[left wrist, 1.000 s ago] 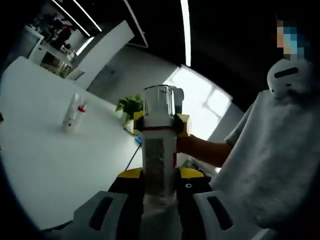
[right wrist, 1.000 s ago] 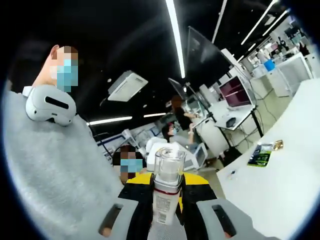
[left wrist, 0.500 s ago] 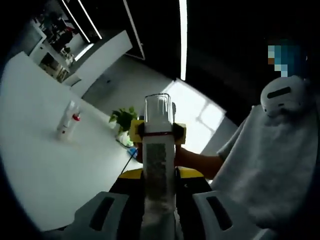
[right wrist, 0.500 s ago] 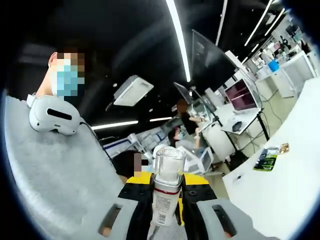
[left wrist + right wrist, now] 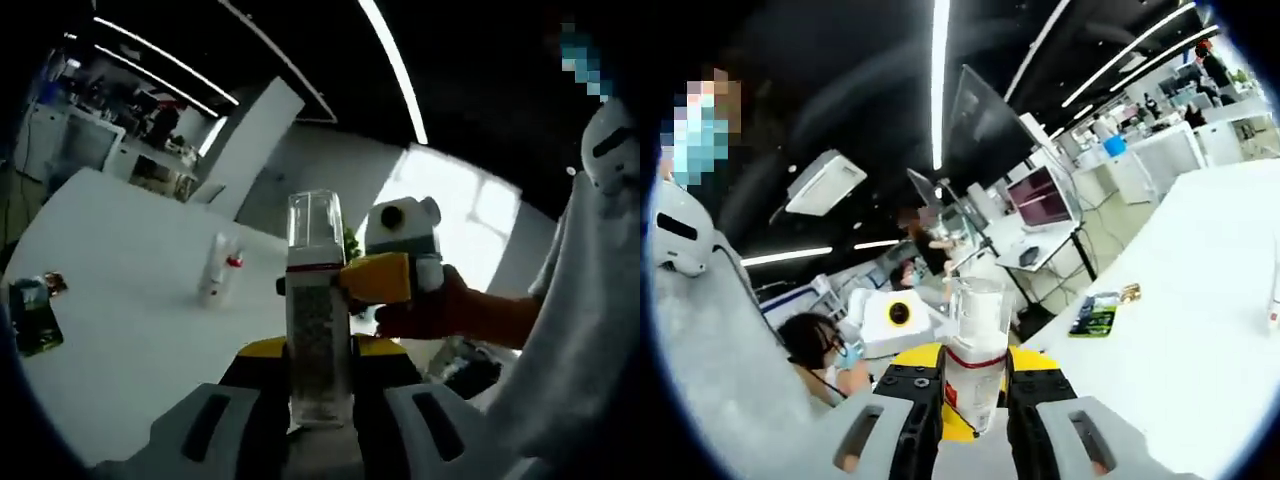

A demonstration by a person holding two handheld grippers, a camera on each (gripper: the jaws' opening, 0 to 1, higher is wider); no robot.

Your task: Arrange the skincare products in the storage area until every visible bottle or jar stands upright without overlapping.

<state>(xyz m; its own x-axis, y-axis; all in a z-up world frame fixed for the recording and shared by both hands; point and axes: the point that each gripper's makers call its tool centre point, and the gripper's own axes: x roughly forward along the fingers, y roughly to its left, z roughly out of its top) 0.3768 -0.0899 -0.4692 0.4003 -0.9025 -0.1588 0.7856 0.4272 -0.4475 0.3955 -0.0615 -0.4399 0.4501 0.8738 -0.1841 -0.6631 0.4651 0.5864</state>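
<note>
Bottle (image 5: 318,310) upright, clamped by left gripper (image 5: 318,400), right gripper (image 5: 975,400).

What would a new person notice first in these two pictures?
A tall white bottle with a clear square cap and a red band stands centred, gripped by the left gripper and the right gripper. Behind it, on the white table, stands a small white bottle.

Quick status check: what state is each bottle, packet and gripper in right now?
Clear-capped bottle: off the table, gripped by both.
Left gripper: shut on its body.
Right gripper: shut on it too.
Small bottle: upright on table.
Green packet: lying flat.
</note>
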